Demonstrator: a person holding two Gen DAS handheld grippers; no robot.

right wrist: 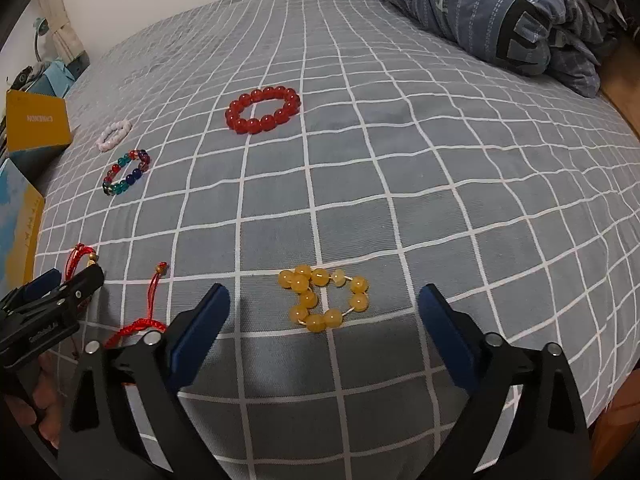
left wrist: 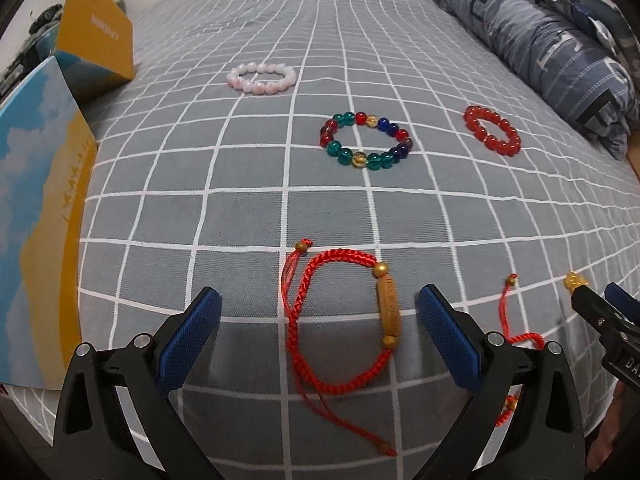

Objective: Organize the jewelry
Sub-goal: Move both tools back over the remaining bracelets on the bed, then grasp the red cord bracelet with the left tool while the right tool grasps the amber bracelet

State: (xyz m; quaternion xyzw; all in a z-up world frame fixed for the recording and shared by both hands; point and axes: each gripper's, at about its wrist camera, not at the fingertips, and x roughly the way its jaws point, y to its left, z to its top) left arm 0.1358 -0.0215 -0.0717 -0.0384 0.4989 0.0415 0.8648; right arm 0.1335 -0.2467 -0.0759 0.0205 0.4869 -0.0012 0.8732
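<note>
My left gripper (left wrist: 320,312) hangs open just above the grey checked bedsheet (left wrist: 240,208). A red braided cord bracelet with a gold barrel bead (left wrist: 386,308) lies flat between its blue pads, untouched. My right gripper (right wrist: 324,308) is also open, with a yellow bead bracelet (right wrist: 308,298) lying on the sheet between its fingertips, apart from both pads. A second red cord bracelet (right wrist: 136,326) lies between the two grippers, partly hidden by fingers. Farther back lie a multi-coloured bead bracelet (left wrist: 344,158), a pink bead bracelet (left wrist: 262,88) and a red bead bracelet (right wrist: 240,122).
A yellow box (left wrist: 96,36) and a blue-and-yellow picture board (left wrist: 40,220) stand along the bed's left side. A folded blue quilt (left wrist: 540,36) is piled at the back right. The bed's front edge runs just below the grippers.
</note>
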